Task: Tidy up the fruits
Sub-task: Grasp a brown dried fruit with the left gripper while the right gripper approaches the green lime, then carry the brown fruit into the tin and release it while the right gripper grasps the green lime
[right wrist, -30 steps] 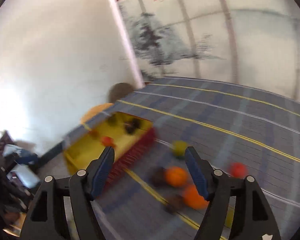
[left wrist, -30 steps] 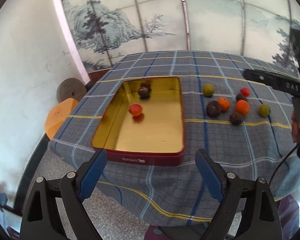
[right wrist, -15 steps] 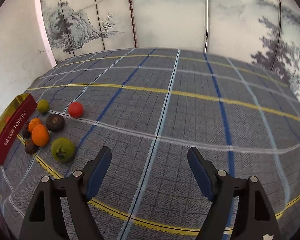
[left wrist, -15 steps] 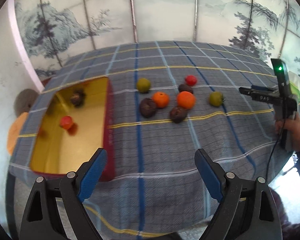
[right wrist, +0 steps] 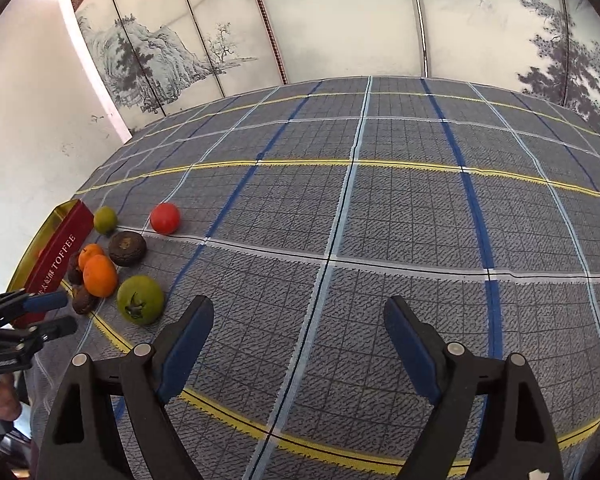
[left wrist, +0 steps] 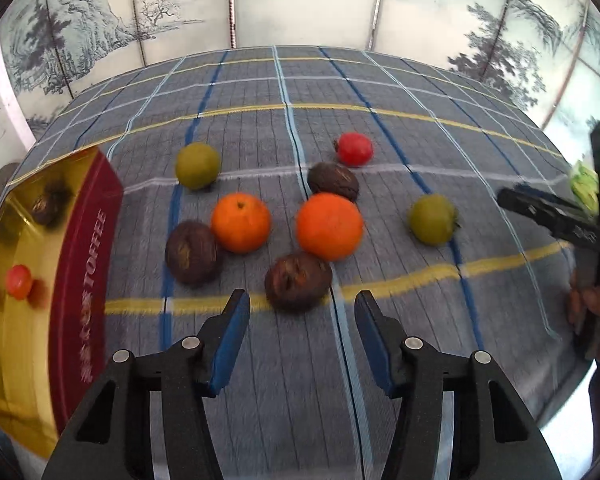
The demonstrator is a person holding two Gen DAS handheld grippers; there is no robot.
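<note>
left gripper fingers apart near wrinkled brown fruit; right gripper fingers apart

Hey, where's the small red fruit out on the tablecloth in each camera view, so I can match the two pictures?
Left wrist view: the red fruit sits above centre, at the far side of the fruit cluster, just behind a dark brown fruit.
Right wrist view: the same fruit is at mid-left, beyond that brown fruit.
Shared landmark: the red TOFFEE tin, at the left edge in both.
</note>
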